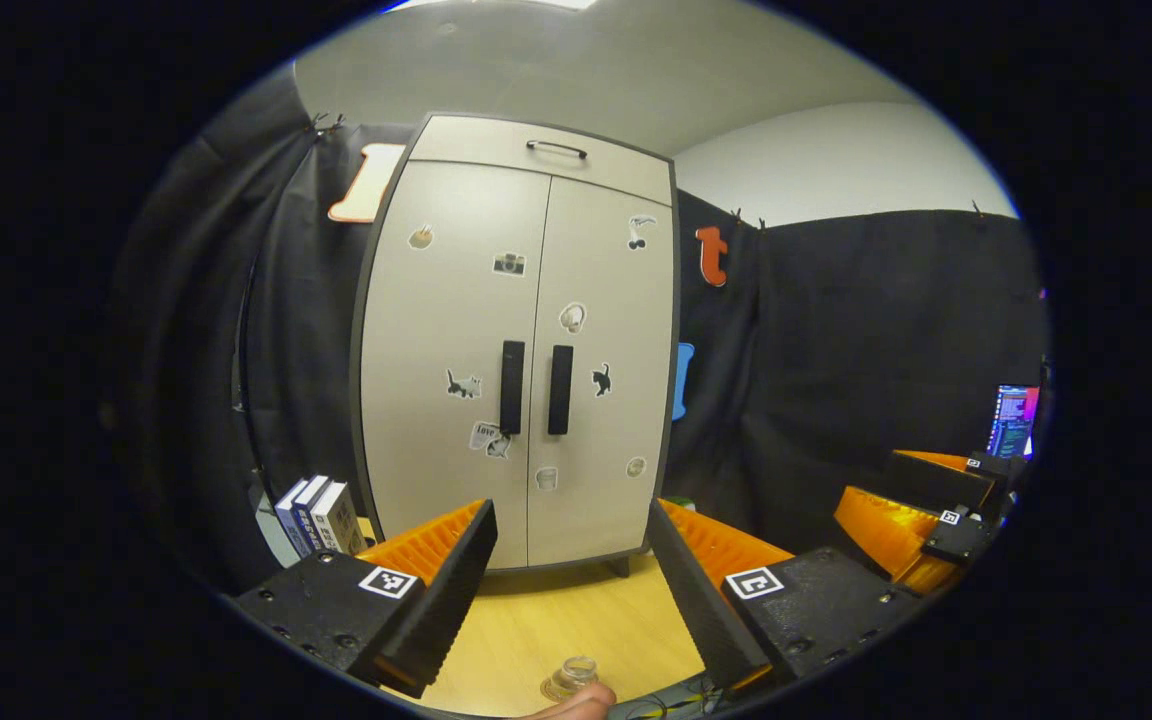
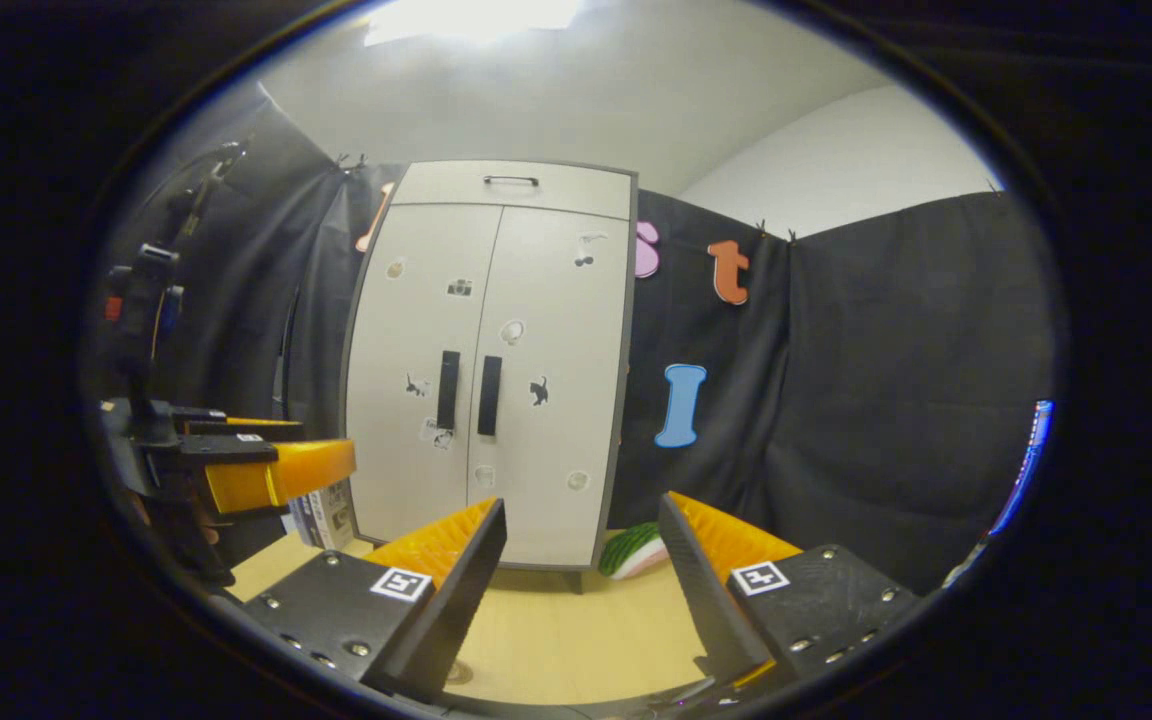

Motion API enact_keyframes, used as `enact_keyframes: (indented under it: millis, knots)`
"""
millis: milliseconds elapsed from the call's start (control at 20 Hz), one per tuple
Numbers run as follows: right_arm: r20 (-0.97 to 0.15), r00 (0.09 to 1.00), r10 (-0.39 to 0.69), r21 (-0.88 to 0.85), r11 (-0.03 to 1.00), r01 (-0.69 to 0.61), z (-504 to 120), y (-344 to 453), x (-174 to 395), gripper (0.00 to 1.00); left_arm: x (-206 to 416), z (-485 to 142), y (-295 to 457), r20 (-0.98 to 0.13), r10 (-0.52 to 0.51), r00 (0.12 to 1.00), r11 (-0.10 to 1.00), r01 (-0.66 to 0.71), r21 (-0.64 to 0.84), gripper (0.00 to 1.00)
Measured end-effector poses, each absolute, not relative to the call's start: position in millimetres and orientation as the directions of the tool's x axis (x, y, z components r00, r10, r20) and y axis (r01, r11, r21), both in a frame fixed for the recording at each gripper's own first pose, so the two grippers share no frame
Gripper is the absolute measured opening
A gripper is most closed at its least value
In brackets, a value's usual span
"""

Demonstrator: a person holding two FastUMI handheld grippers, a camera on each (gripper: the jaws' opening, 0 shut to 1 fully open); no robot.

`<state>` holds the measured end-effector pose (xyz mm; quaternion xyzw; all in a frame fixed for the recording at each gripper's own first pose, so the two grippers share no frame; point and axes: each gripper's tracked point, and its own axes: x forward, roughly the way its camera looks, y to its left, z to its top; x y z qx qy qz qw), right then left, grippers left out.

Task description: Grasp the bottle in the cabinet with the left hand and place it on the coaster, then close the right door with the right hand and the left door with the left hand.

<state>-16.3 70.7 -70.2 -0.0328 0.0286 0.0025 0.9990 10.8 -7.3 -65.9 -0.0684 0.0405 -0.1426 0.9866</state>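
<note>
The pale grey cabinet stands on the wooden table with both doors shut, its two dark handles side by side. My left gripper is open in front of it, holding nothing. A small clear bottle stands on the table just below the gripper, with a fingertip beside it. I cannot tell whether a coaster lies under the bottle. The right gripper shows off to the right. In the right gripper view the cabinet is likewise shut, my right gripper is open and empty, and the left gripper hovers at the left.
Several books stand against the cabinet's left side. A watermelon-patterned object lies on the table by the cabinet's right foot. A lit screen sits at the far right. Bare wooden tabletop stretches in front of the cabinet.
</note>
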Motion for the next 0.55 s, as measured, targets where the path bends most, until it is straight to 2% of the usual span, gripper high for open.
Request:
enact_keyframes:
  millis: [100,150,200,250,350,550]
  knots:
    - [-0.064,0.998,-0.005,-0.064,0.998,0.001,-71,76,-10,0.94,15,-60,9,-0.040,-0.260,0.965,0.960,0.254,-0.116,0.96]
    - [-0.072,0.997,0.003,-0.063,0.998,-0.007,-74,82,-9,0.90,18,-60,22,-0.038,-0.226,0.973,0.971,0.222,-0.091,0.96]
    - [-0.072,0.997,0.016,-0.056,0.998,-0.020,-74,89,-6,0.93,19,-62,31,-0.038,-0.209,0.977,0.975,0.205,-0.089,0.92]
    - [-0.071,0.997,0.026,-0.050,0.998,-0.029,-72,95,-4,0.94,21,-62,34,-0.039,-0.215,0.976,0.973,0.211,-0.099,0.96]
    - [-0.049,0.998,0.028,-0.052,0.998,-0.030,-67,101,1,0.90,22,-62,46,-0.050,-0.204,0.978,0.974,0.197,-0.113,0.96]
    - [-0.045,0.999,0.026,-0.041,0.999,-0.028,-66,109,13,0.93,30,-59,63,-0.033,-0.192,0.981,0.977,0.188,-0.101,0.96]
